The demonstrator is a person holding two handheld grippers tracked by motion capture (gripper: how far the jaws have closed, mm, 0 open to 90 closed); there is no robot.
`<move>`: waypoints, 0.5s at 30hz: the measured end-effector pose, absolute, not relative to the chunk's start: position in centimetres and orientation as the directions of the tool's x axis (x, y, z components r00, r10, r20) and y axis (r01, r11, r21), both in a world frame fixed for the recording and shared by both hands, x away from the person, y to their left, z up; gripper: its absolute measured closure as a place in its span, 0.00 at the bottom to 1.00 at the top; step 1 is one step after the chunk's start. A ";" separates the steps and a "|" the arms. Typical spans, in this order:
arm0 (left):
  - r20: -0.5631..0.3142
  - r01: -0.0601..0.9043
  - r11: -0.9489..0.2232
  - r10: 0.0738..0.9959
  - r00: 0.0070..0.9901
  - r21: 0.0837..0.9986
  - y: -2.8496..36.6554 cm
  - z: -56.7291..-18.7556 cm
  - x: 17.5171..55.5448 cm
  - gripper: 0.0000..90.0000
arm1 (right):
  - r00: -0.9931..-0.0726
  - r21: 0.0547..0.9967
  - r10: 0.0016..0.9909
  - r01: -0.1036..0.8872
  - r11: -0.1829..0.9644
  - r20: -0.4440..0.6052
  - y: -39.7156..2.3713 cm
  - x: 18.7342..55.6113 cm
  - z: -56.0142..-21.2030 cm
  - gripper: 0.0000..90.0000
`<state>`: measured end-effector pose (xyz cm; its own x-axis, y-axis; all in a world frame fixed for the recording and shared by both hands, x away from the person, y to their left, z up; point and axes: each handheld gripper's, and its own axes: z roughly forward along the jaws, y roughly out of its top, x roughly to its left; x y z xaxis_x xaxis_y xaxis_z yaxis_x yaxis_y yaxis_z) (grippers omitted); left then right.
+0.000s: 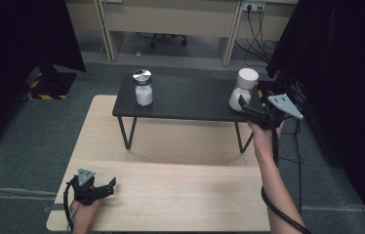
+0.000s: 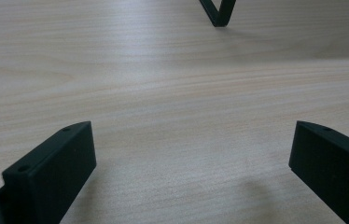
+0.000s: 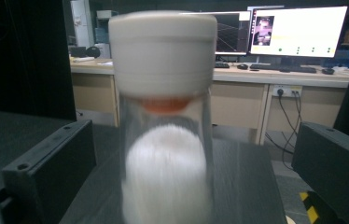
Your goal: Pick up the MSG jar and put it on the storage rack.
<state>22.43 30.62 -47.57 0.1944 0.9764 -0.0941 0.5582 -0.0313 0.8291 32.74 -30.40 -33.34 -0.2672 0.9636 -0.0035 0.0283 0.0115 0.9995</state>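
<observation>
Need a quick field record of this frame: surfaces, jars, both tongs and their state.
surface: light wooden table with a black raised shelf on it
jar 1: silver-lidded jar, white contents, left part of shelf
jar 2: white-lidded jar, white contents, right end of shelf
left tongs: open, low over the table's near left, nothing between the jaws
right tongs: open, jaws on either side of the white-lidded jar, gaps visible in the right gripper view, not closed on it

Left tongs (image 1: 103,186) low, jaws wide; right tongs (image 1: 242,105) raised, jaws apart.
</observation>
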 end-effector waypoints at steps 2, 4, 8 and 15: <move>-0.092 0.558 -0.032 0.977 0.193 0.829 30.6 -47.6 22.4 0.00 | -0.261 1.000 0.965 0.019 0.016 -0.011 -30.6 31.8 -34.0 0.00; -0.091 0.559 -0.033 0.977 0.193 0.829 30.5 -47.6 22.4 0.00 | -0.256 1.000 0.966 0.011 0.021 -0.017 -30.7 30.9 -34.5 0.00; -0.089 0.558 -0.032 0.978 0.189 0.829 30.5 -47.6 22.4 0.00 | -0.244 1.000 0.970 0.016 0.009 -0.005 -30.9 29.4 -35.5 0.00; -0.084 0.554 -0.023 0.983 0.166 0.832 30.2 -47.6 22.1 0.00 | -0.211 1.000 0.977 0.028 0.013 -0.007 -31.2 27.1 -37.5 0.00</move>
